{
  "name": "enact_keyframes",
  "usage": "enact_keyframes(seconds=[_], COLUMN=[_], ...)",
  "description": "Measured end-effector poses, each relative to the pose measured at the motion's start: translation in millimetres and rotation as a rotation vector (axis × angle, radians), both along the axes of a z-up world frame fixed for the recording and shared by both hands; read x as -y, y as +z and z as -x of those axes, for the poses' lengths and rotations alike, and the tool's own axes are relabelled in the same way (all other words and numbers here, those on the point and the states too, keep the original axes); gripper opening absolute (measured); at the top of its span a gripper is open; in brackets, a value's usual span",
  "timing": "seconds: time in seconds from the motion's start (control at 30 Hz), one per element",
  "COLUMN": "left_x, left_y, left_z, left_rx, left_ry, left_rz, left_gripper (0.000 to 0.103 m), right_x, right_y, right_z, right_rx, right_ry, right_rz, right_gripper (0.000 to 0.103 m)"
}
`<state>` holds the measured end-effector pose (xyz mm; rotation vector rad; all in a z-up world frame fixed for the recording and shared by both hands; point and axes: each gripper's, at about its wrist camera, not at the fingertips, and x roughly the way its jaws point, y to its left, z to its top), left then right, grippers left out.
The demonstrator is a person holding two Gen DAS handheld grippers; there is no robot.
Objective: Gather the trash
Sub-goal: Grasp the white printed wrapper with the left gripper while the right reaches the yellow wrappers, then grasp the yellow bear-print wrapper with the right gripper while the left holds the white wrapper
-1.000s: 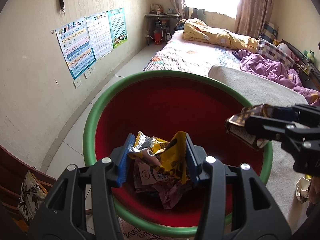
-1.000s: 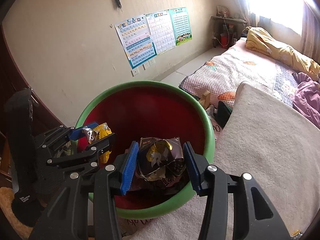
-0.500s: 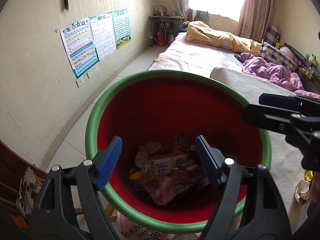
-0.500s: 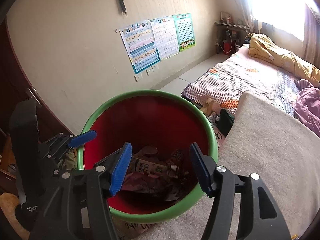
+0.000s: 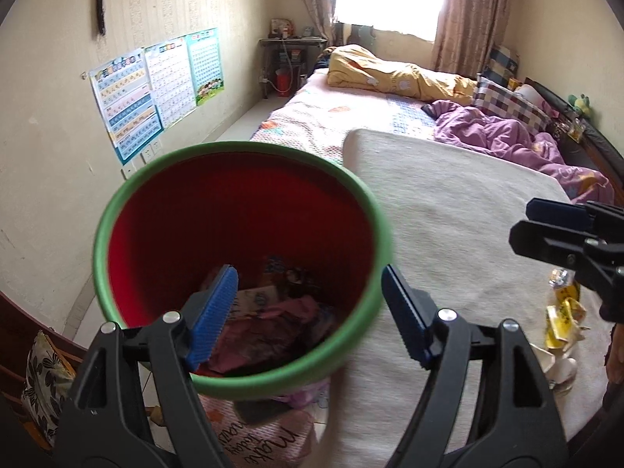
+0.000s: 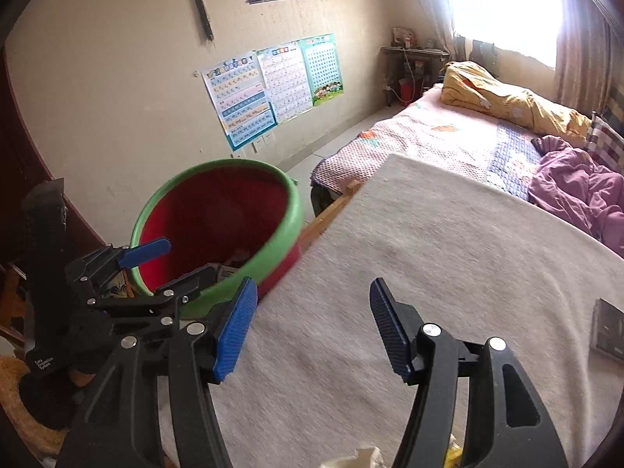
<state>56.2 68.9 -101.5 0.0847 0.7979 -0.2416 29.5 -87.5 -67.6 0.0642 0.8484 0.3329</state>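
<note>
The red bin with a green rim (image 5: 102, 234) stands beside the cloth-covered table (image 5: 448, 226). Crumpled wrappers (image 5: 273, 316) lie at its bottom. My left gripper (image 5: 308, 300) is open and empty, straddling the bin's near right rim. Over the bare cloth my right gripper (image 6: 312, 312) is also open and empty. It shows at the right edge of the left wrist view (image 5: 522, 222). More yellow wrappers (image 5: 561, 312) lie on the table's right side. From the right wrist view the bin (image 6: 298, 210) sits to the left, with the left gripper (image 6: 187, 261) in front of it.
A bed (image 5: 351, 113) with yellow and purple bedding runs along the far side. Posters (image 6: 273, 85) hang on the wall behind the bin. A dark flat object (image 6: 608, 327) rests on the cloth at the right. White crumpled paper (image 6: 358, 458) lies at the near edge.
Both grippers opened and let their wrappers fall into the bin. Both then moved right, away from the bin and toward the table.
</note>
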Motion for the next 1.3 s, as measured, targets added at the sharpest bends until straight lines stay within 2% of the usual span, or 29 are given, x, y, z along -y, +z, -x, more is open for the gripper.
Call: enact_keyframes(seconds=[0.23, 0.4, 0.53, 0.57, 0.7, 0.8, 0.87, 0.9, 1.13, 1.3], left_x=[59.5, 86.5, 114.9, 123.0, 150.6, 161.1, 163.0, 161.0, 141.3, 126.8], left_y=[1.8, -3.2, -8.3, -10.4, -32.9, -51.9, -59.3, -59.8, -51.5, -42.0], left_z=[39.0, 66.3, 95.7, 104.0, 128.7, 127.2, 123.0, 118.5, 96.5, 94.6], left_rx=[-0.004, -0.042, -0.07, -0.076, -0.135, -0.192, -0.213, -0.211, -0.194, -0.172], left_ry=[-0.092, -0.159, -0.291, -0.329, -0.436, -0.416, -0.383, -0.376, -0.26, -0.208], left_rz=[0.013, 0.06, 0.118, 0.116, 0.069, 0.022, -0.012, -0.019, -0.004, -0.001], left_gripper=[0.073, 0.073, 0.076, 0.079, 0.08, 0.082, 0.07, 0.07, 0.068, 0.068], right_x=[80.0, 114.0, 130.3, 134.0, 144.3, 147.7, 148.9, 148.8, 147.7, 157.2], right_y=[-14.7, -30.9, -42.0, -43.5, -46.6, -47.6, -47.4, -47.1, -50.3, -51.9], right_z=[33.9, 56.0, 70.3, 72.3, 80.4, 85.5, 87.2, 88.3, 90.7, 86.2], right_rx=[-0.049, -0.1, -0.13, -0.135, -0.151, -0.16, -0.165, -0.166, -0.181, -0.182], right_ry=[-0.122, -0.132, -0.129, -0.13, -0.121, -0.1, -0.085, -0.079, -0.044, -0.082], right_rz=[0.043, 0.05, 0.034, 0.029, -0.001, -0.013, -0.022, -0.024, -0.036, -0.05], right_gripper=[0.059, 0.059, 0.059, 0.059, 0.059, 0.059, 0.059, 0.059, 0.059, 0.059])
